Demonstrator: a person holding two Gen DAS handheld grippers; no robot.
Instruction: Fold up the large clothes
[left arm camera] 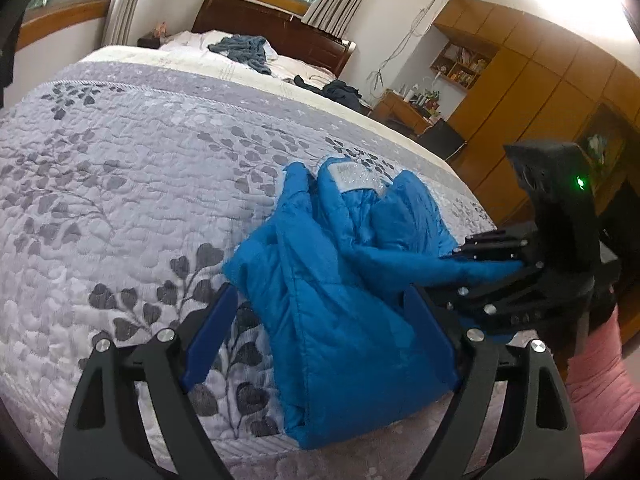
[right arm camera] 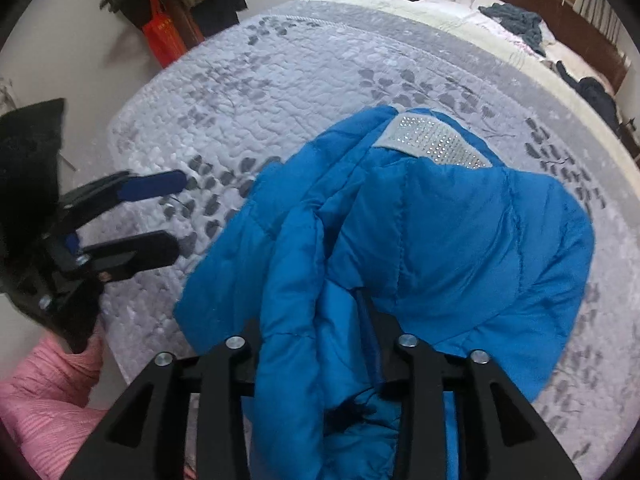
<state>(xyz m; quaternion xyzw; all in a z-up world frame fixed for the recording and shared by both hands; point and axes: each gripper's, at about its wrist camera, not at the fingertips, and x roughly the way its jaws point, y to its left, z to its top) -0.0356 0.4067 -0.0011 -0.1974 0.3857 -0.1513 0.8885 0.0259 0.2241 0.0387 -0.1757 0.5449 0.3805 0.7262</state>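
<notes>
Blue jacket [left arm camera: 344,280] bunched on my bed's quilt [left arm camera: 120,184], my right hand-held gripper [left arm camera: 480,256] clamped on a fold, fingertips buried in fabric, my left hand-held gripper [left arm camera: 320,320] spread wide, straddling the hem.

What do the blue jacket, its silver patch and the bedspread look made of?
Blue jacket: likely smooth nylon or polyester shell, padded; stitched quilt lines and puffy folds.
Silver patch: grey fabric strip with glinting dots, possibly rhinestones or reflective studs.
Bedspread: matte quilted cloth, grey leaf print; pebbled stitching.
</notes>
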